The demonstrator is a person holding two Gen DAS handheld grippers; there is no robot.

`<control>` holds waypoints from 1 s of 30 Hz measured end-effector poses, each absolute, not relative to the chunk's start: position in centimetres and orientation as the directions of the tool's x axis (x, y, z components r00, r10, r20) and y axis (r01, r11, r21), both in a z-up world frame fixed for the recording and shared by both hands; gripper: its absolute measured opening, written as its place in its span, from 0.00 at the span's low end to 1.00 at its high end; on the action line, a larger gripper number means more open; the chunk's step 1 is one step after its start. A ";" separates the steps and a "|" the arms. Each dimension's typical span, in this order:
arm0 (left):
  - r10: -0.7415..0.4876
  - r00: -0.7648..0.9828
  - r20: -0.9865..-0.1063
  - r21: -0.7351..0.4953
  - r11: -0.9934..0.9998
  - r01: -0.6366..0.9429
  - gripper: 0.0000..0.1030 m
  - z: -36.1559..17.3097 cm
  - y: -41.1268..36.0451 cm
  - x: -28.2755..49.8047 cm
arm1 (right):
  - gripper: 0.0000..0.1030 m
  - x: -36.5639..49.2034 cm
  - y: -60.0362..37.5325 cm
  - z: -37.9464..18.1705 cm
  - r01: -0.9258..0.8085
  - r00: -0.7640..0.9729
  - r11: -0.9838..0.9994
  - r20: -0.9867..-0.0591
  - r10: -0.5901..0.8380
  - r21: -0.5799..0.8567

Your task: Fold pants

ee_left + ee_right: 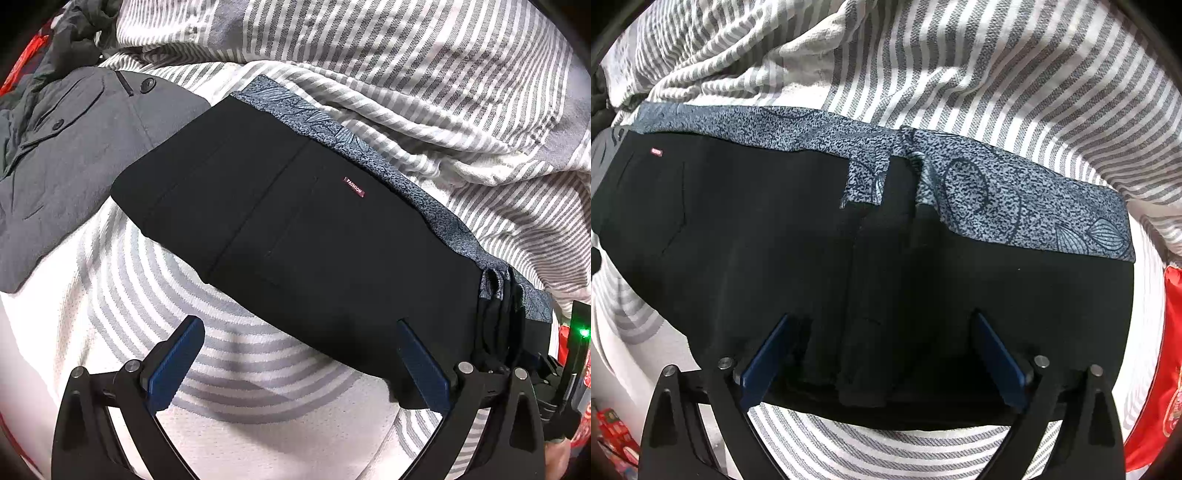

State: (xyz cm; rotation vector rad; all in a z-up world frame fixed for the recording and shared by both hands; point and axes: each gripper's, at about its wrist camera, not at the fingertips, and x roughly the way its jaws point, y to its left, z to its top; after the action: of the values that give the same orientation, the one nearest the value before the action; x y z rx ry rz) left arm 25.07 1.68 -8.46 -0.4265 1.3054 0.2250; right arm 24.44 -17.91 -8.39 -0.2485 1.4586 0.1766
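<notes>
Left wrist: left gripper [301, 354] spread wide, empty, at near edge of folded black pants [295, 229] on striped bedding [258, 424]; grey jacket [66, 155], red label [354, 187] visible only here.
Right wrist: right gripper [882, 349] spread wide over pants, likely about to pinch; patterned blue lining [997, 184] clearest.

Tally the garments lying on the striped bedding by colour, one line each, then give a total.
Black pants: 1
Blue-grey patterned garment under the pants: 1
Grey buttoned garment: 1
Total: 3, all on the striped bedding.
</notes>
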 end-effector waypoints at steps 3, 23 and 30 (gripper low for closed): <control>-0.076 0.254 -0.964 -0.175 0.901 -0.396 1.00 -8.5 1.8 25.1 | 0.97 24.2 -16.7 -8.9 -0.295 0.108 0.950 -0.992 -0.072 -0.101; -0.150 0.335 -0.930 -0.315 0.793 -0.521 1.00 -7.3 8.2 25.1 | 1.00 22.9 -16.2 -9.1 -0.332 0.103 0.934 -0.989 -0.104 -0.133; -0.225 0.381 -0.897 -0.416 0.718 -0.558 1.00 -8.1 10.3 25.4 | 0.99 23.1 -17.7 -7.5 -0.245 0.104 0.969 -0.995 0.000 -0.026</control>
State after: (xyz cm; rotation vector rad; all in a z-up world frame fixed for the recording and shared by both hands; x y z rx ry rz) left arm 25.36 10.25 -8.12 -0.7840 1.1919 0.2430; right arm 23.06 -17.69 -7.51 -0.2029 1.4586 0.1828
